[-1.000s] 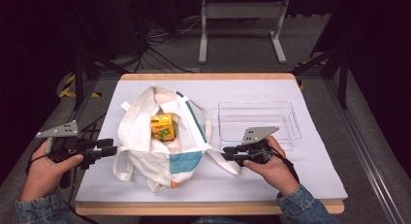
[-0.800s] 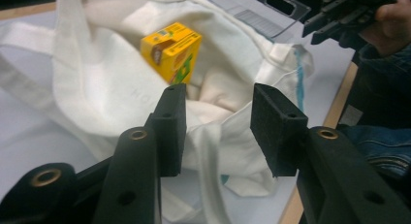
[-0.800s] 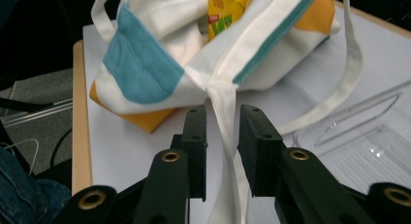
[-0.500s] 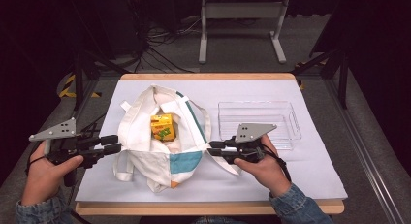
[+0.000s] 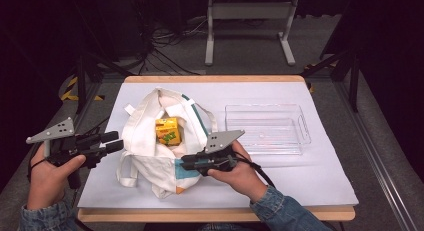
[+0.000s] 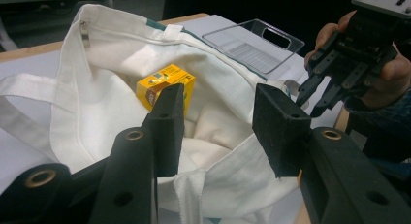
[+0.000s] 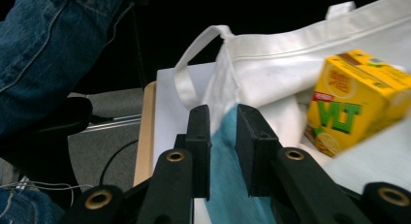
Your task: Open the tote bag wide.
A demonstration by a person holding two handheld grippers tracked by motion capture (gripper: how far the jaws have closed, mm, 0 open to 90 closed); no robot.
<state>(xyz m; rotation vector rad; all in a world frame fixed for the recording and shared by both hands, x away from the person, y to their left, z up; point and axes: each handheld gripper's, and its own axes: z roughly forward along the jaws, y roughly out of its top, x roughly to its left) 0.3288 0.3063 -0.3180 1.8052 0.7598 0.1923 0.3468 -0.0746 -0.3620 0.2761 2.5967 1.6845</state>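
**Both grippers working at the tote bag's rim**

The white tote bag [image 5: 160, 141] is lying open mid-worktop, a yellow juice carton [image 5: 167, 130] sitting inside. The right gripper [image 5: 186, 162] is reaching in at the bag's 4 o'clock edge, its fingers narrowly parted around the fabric hem. The left gripper [image 5: 116, 141] is hovering at 9 o'clock, its fingers having just been opening, nothing between them. A clear tray [image 5: 265, 128] is resting at 3 o'clock on the pale worktop [image 5: 310, 176]; dark floor is surrounding everything.
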